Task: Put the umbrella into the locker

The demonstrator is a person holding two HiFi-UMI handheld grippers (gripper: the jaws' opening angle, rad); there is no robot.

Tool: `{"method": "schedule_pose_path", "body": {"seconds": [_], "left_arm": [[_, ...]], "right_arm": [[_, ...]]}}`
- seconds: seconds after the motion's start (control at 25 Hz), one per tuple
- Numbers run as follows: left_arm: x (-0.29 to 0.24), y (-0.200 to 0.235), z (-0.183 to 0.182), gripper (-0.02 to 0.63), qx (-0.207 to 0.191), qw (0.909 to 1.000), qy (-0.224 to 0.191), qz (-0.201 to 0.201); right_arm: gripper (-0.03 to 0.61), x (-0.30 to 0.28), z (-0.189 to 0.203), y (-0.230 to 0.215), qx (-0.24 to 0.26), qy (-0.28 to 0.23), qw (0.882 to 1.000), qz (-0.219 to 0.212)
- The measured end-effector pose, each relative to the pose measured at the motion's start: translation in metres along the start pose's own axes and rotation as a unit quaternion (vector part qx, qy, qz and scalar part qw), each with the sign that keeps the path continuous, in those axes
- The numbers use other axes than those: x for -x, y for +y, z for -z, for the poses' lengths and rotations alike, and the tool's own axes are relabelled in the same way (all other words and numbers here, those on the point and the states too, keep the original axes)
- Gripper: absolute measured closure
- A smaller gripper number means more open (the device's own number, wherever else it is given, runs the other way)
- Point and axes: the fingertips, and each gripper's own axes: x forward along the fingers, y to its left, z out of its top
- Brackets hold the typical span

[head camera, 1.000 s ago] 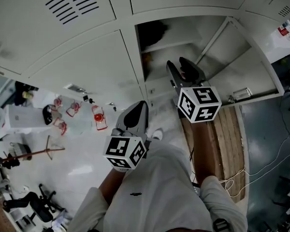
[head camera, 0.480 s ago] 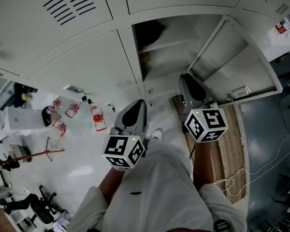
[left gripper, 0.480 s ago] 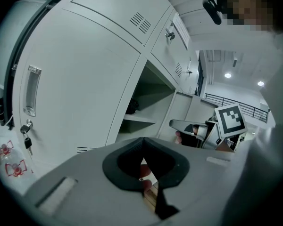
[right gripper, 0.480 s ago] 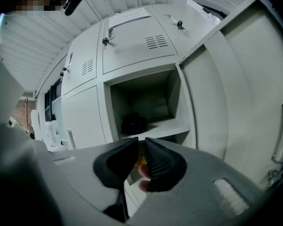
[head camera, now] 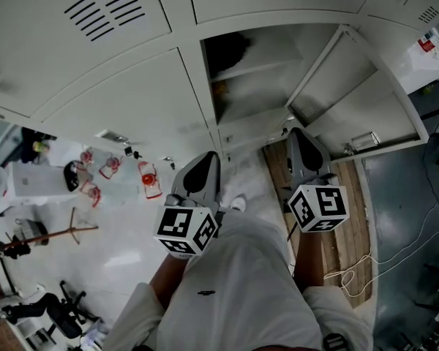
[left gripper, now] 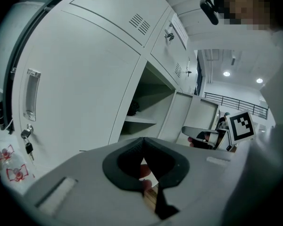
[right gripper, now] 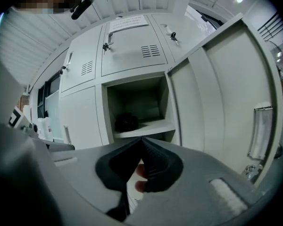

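The umbrella [right gripper: 126,122] is a dark bundle lying on the shelf of the open locker [right gripper: 146,126]; it also shows as a dark shape in the head view [head camera: 230,47] and in the left gripper view [left gripper: 132,108]. My right gripper [head camera: 296,134] [right gripper: 142,139] is shut and empty, out in front of the compartment, beside its open door [head camera: 351,93]. My left gripper [head camera: 207,159] [left gripper: 142,139] is also shut with nothing in it, level with the closed locker door to the left of the opening. The right gripper's marker cube [left gripper: 240,126] shows in the left gripper view.
The locker's door [right gripper: 226,93] swings out to the right with a handle on it. A bunch of keys [left gripper: 26,135] hangs from the closed door at left. Wooden planks [head camera: 336,218] and a white cable [head camera: 417,240] lie on the floor at right. Clutter [head camera: 29,232] stands at left.
My right gripper has drawn back out of the locker toward the person, and its jaws have closed. The left gripper has stayed where it was.
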Motion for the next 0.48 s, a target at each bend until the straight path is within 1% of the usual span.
{"method": "schedule_pose_path", "body": {"seconds": [0.08, 0.32, 0.48], "left_arm": [[0.001, 0.0, -0.001, 0.597, -0.007, 1.0, -0.002, 0.0], [0.002, 0.002, -0.003, 0.595, -0.01, 0.9999, -0.005, -0.001], [0.002, 0.003, -0.003, 0.595, -0.011, 0.9999, -0.006, -0.001]], "right_arm": [[0.577, 0.005, 0.006, -0.005, -0.004, 0.002, 1.0, 0.007], [0.577, 0.021, 0.019, -0.013, -0.02, 0.002, 0.999, 0.027], [0.577, 0.032, 0.018, -0.016, -0.01, -0.01, 0.999, 0.038]]}}
